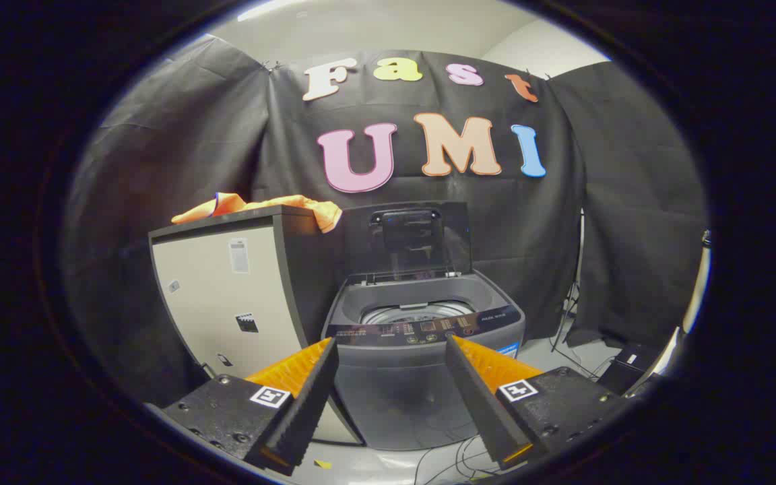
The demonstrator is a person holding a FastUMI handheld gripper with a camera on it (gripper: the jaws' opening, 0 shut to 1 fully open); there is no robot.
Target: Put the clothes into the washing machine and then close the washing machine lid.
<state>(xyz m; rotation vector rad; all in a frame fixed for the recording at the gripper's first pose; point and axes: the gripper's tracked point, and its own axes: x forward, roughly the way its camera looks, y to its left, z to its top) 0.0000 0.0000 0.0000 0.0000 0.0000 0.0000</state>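
2 fingers [314, 387] of the gripper [391, 345] stood wide apart with nothing between them, holding nothing. Straight ahead at 12 o'clock, beyond the fingertips, sat the washer [422, 357], a grey top-loader on the floor [550, 350]. Its lid [407, 239] was raised upright at the back, leaving the drum [415, 313] open, and a control panel [422, 331] ran along the front rim just past the fingertips. At 10 o'clock from the washer, touching or just beside its left side, stood a taller cabinet [226, 303] with a dark top. Orange clothes [260, 207] lay crumpled on that top, one fold hanging over the corner nearest the lid. Black cloth [630, 202] hung behind everything. Cables [448, 461] trailed on the floor at 6 o'clock, below the washer.
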